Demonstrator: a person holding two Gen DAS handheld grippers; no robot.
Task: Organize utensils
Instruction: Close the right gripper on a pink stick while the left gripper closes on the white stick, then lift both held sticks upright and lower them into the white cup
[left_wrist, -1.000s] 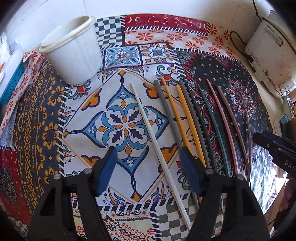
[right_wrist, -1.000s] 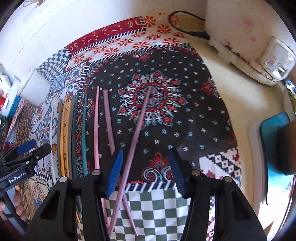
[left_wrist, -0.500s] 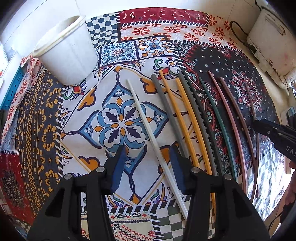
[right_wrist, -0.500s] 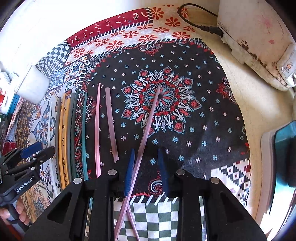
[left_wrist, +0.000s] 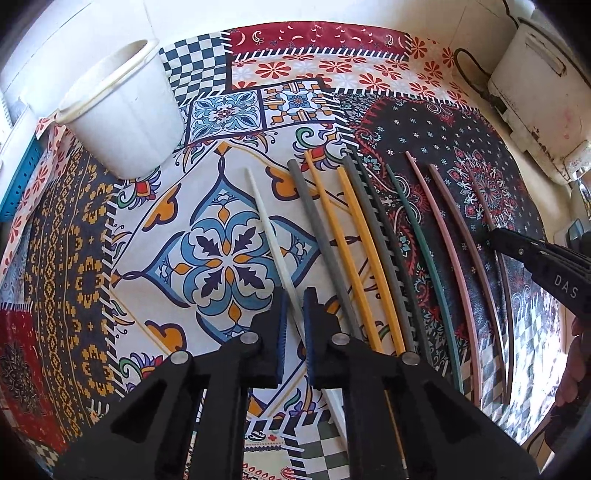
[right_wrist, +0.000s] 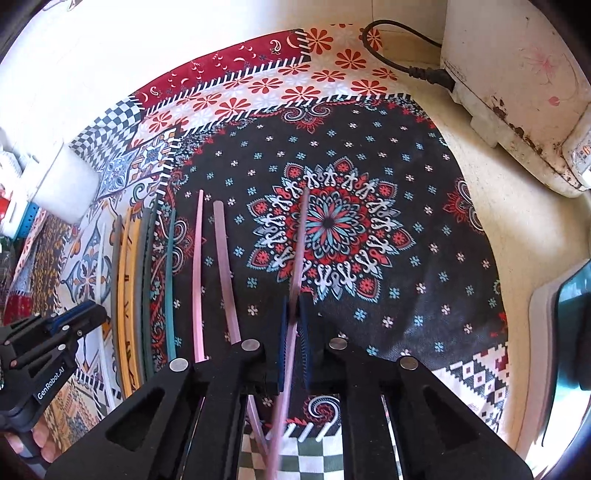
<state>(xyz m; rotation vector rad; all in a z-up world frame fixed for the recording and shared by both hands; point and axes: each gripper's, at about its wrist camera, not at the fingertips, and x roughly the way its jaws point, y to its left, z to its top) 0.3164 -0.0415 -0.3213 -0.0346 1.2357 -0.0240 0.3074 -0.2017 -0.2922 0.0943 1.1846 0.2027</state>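
Your left gripper (left_wrist: 294, 314) had just been closing, and its blue pads sat pinched on the white chopstick (left_wrist: 271, 236), which ran from the upper middle of the left wrist frame down between the fingers. To the right of it on the patchwork cloth (left_wrist: 74, 258) lay the rest of the row, side by side: a grey chopstick (left_wrist: 317, 236), two yellow chopsticks (left_wrist: 354, 243), a dark ribbed pair (left_wrist: 384, 236), a green chopstick (left_wrist: 424, 243) and two pink chopsticks (left_wrist: 454, 243). The white cup (left_wrist: 122, 122) stood in the upper left of that frame, well apart from the row.

Your right gripper (right_wrist: 294, 317) had just been closing too, and its jaws were clamped on a mauve chopstick (right_wrist: 301, 240) that crossed the dark medallion panel in the middle of the right wrist frame; its near end looked blurred at the bottom edge. The other gripper showed at the lower left of that frame, held in a hand (right_wrist: 37, 441). A white appliance (right_wrist: 517, 74) with a black cord (right_wrist: 399, 62) filled the upper right corner.
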